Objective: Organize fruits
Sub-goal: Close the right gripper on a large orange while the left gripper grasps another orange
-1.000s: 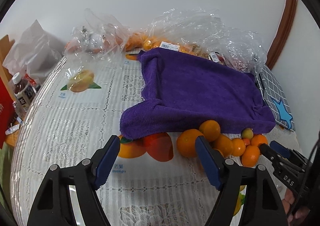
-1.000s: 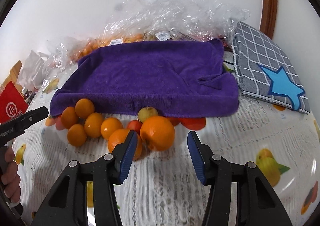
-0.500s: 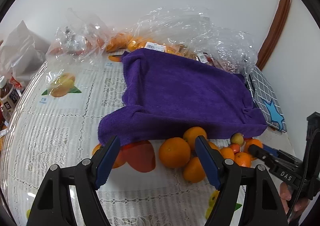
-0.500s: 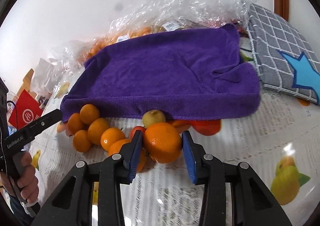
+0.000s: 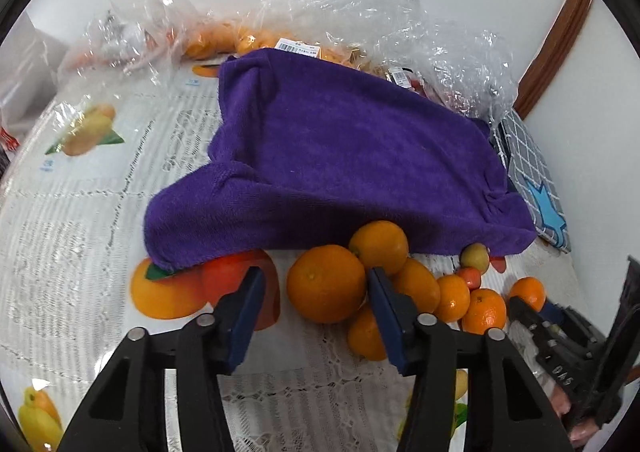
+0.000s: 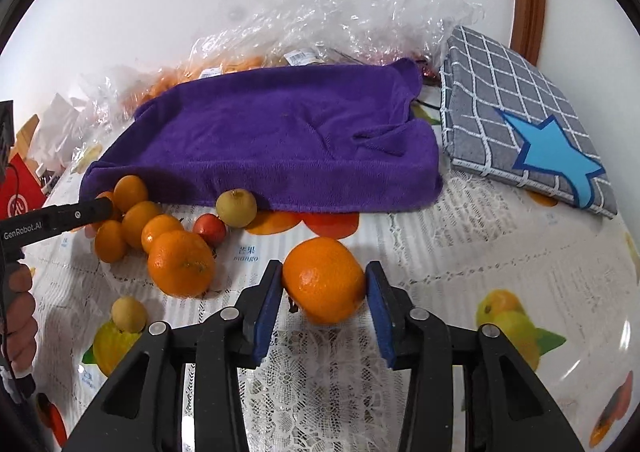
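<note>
Where the purple towel (image 6: 276, 140) overhangs, fruit beneath is hidden. At lower centre, an orange (image 6: 324, 280) is pinched by the right gripper (image 6: 322, 292), its fingers easing apart; the left gripper (image 5: 316, 292), still unclamped, is being closed around a second orange (image 5: 326, 283), crowded by mandarins (image 5: 452, 298).

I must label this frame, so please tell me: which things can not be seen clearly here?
- Under the purple towel: hidden in both views.
- Fruit in the plastic bags: blurred by crinkled film, both views.
- Bag labels: too small to read.
- Right gripper in the left view: cut off by the edge.
</note>
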